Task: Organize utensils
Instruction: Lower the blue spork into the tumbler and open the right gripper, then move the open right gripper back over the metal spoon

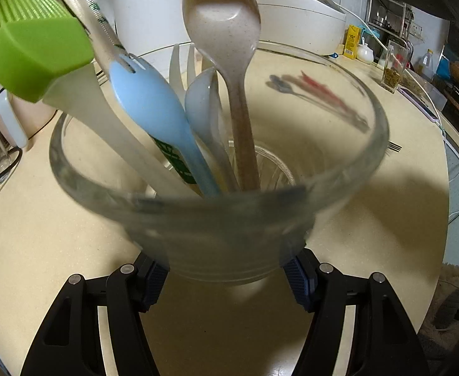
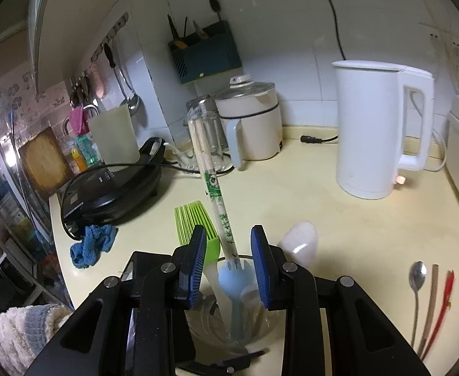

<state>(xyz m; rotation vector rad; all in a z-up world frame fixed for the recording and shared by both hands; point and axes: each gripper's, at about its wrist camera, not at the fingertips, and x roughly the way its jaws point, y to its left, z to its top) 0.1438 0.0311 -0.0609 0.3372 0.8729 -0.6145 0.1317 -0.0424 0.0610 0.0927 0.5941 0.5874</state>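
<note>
L gripper (image 1: 226,277) pinches the glass cup (image 1: 220,219) at its base. R gripper (image 2: 228,266) hovers just above the cup, pads spread w/ the wrapped chopsticks (image 2: 218,200) between them, untouched — long axis leaning up and away. Loose metal spoon (image 2: 416,279) lies on counter, R of R gripper — R hand nearer.

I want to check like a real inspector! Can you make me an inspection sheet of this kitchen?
Surface: cream counter, mostly bare in the middle.
Job's things: glass cup holds green brush, blue spork, speckled spoon, wrapped chopsticks; metal spoon and red stick lie loose.
Clutter: blue rag, white kettle, black griddle.
Claws: left claw shut on the cup; right claw open above it.
Cables: black cord on the counter.
Surroundings: tiled wall, wall knife holder.
</note>
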